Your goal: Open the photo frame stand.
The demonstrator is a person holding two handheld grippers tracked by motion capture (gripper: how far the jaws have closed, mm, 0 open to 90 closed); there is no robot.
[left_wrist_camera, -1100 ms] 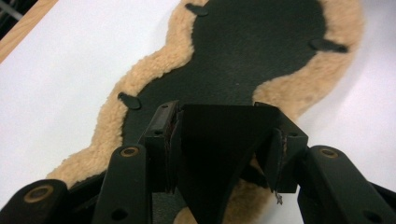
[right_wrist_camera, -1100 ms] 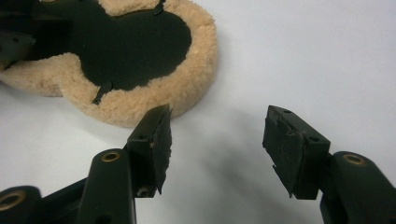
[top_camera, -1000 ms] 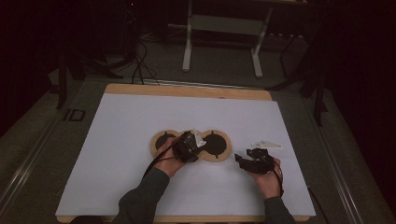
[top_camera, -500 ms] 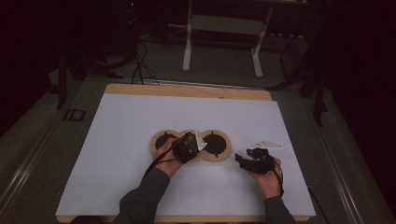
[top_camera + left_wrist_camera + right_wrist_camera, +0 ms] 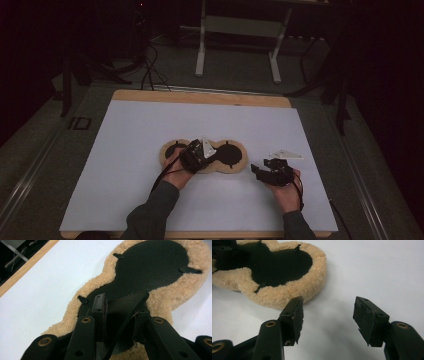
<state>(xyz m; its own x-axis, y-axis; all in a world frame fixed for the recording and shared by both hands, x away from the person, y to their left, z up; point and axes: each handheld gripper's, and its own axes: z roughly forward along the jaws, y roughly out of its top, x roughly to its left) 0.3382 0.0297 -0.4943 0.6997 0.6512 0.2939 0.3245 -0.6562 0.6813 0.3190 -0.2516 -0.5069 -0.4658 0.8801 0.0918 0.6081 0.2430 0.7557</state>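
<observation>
A fleece pad with a tan woolly border and a black middle lies flat on the white sheet, a little in front of the centre of the table, close to the person's side. Its outline has rounded lobes in a row, and small black tabs sit along the edge of the black part. In the left gripper view, a fold of the black material stands up from the pad between the two jaws.

The left gripper is over the middle of the pad. Its jaws have just been closing, and now they press on this raised black fold from both sides, so the opening is rather narrow. The left hand rests at the near edge of the pad.

The right gripper is on the white sheet just to the right of the pad, apart from it. Its jaws stand wide and hold nothing; only the bare sheet is between them. The right hand holds it low over the sheet.
</observation>
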